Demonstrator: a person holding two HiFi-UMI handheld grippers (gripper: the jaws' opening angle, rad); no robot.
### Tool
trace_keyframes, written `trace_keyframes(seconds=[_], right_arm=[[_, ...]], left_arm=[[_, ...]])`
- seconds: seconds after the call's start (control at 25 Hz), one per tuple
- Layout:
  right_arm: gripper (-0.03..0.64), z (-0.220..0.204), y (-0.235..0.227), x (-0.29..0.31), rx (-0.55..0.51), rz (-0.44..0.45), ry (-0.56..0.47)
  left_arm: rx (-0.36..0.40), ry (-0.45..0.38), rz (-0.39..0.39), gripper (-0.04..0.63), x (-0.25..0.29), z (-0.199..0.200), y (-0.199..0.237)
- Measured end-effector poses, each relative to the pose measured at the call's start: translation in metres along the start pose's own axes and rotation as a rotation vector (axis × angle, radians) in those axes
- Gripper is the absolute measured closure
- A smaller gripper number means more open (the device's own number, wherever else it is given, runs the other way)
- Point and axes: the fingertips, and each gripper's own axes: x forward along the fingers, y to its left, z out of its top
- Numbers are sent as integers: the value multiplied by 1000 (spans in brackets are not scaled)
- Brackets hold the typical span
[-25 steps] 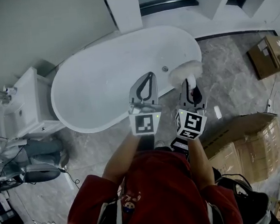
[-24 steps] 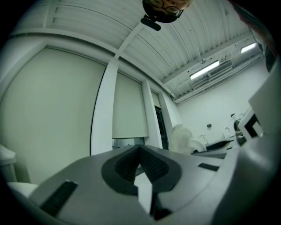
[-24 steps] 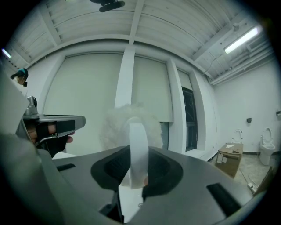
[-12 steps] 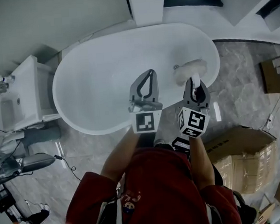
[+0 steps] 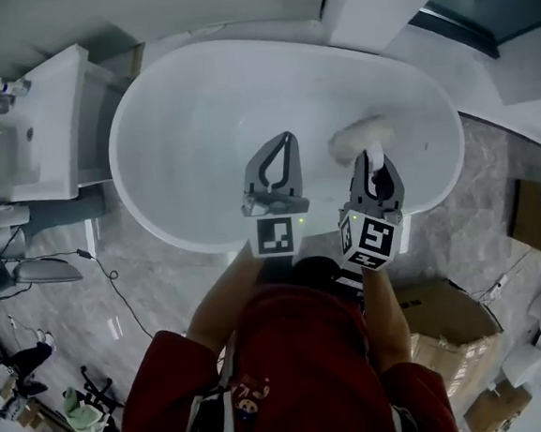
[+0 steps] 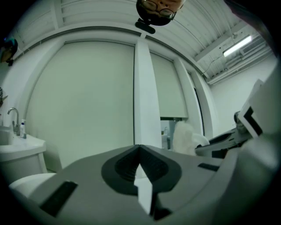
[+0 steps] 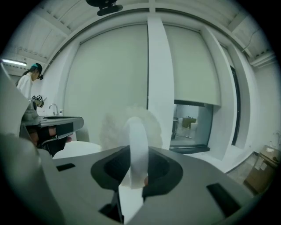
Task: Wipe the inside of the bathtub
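Hovering over the bathtub (image 5: 177,115), right tool (image 5: 372,166) pinches a duster (image 5: 358,138); left tool (image 5: 287,143) closed.

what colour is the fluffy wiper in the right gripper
White. The wiper shows best in the head view.

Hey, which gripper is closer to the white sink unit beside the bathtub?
Left. The left gripper, shut and empty, hangs over the bathtub middle, on the side of the sink unit. The right gripper, clamped on the fluffy duster, is farther right, away from it.
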Motion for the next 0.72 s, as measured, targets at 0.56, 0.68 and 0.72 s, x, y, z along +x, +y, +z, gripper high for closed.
trace_keyframes(seconds=[0.56, 0.68, 0.72], right_arm=[[518, -56, 66, 103, -42, 263, 77], [518, -77, 60, 116, -23, 307, 95], [518, -85, 55, 121, -13, 314, 106]], left_arm=[[-63, 104, 246, 580, 12, -83, 68], [-36, 118, 278, 580, 18, -95, 60], [-22, 129, 285, 580, 21, -101, 57]])
